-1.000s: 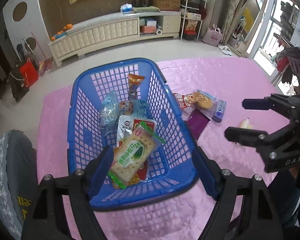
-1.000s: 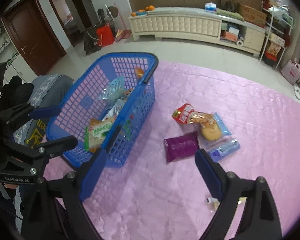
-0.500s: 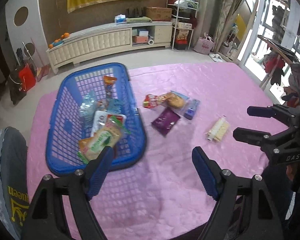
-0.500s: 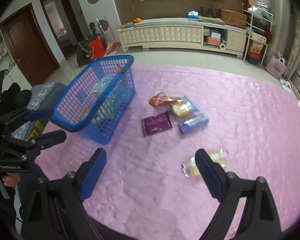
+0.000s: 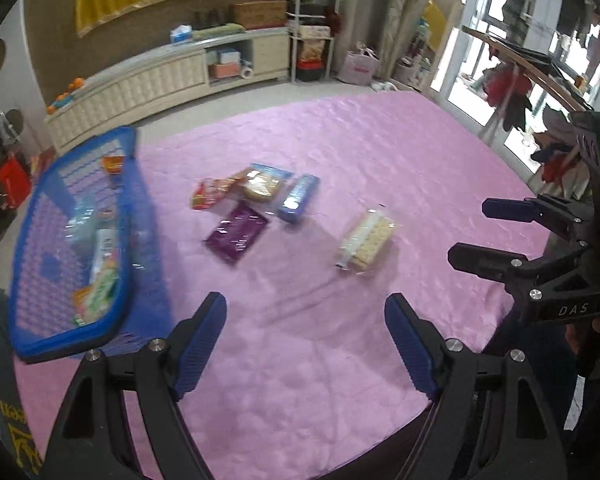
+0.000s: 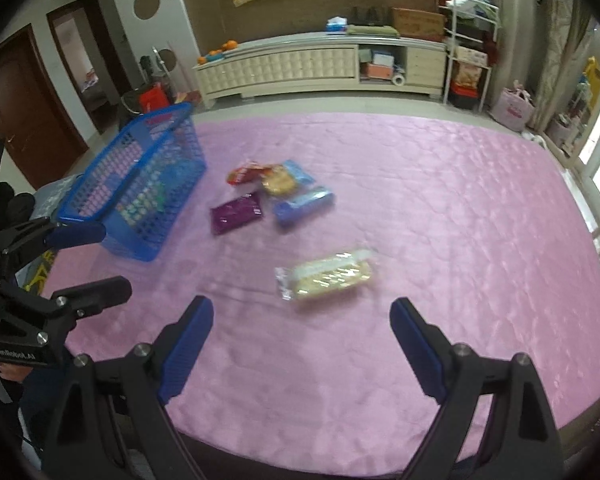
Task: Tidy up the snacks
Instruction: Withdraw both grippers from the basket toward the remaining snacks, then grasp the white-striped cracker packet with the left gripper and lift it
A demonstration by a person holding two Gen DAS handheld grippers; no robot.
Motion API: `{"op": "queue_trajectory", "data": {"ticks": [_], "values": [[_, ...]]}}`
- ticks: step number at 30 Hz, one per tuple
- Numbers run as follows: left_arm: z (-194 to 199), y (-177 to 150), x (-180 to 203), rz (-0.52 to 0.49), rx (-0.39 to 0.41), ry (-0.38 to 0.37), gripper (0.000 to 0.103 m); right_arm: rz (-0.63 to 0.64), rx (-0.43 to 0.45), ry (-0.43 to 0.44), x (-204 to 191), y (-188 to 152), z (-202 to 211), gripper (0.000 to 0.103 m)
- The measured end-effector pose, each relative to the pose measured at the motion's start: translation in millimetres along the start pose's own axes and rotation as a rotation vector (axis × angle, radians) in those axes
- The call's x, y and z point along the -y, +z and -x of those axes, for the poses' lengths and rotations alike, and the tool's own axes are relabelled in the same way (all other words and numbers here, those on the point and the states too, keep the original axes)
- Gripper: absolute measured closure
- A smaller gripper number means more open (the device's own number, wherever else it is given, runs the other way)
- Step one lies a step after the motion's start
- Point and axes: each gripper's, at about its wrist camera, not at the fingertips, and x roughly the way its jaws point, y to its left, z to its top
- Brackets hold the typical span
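While blurred, basket point(image 5: 124, 216) contents unreadable, cracker pack point(image 6: 328, 274) smeared

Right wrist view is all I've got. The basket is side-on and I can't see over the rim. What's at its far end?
Observer: An orange packet leans against the far wall of the blue basket.
Operator: And the near end?
Observer: A green-and-white cracker packet lies there. It's too blurred to read the print.
Operator: What's the left gripper aimed at?
Observer: In its own view the left gripper is open and empty. It sits over bare pink cloth, on the near side of the loose packets.
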Motion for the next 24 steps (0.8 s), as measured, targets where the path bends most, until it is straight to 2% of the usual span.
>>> {"op": "queue_trajectory", "data": {"ticks": [2, 14, 16, 19, 24], "values": [[-12, 2, 6, -0.013, -0.022, -0.029, 0.023, -0.009, -0.003, -0.017, 11, -3, -3, 0.011], [-73, 24, 36, -0.120, -0.081, -0.078, 0.023, -0.033, -0.003, -0.126, 75, -14, -33, 0.011], [-83, 28, 39, -0.134, -0.095, -0.078, 0.023, -0.053, -0.009, -0.107, 84, -13, -37, 0.011], [-97, 35, 45, -0.169, -0.117, -0.088, 0.023, -0.113, -0.007, -0.028, 95, -13, -41, 0.010], [-124, 42, 53, -0.232, -0.167, -0.103, 0.023, -0.157, -0.020, -0.076, 103, -15, -46, 0.000]]}}
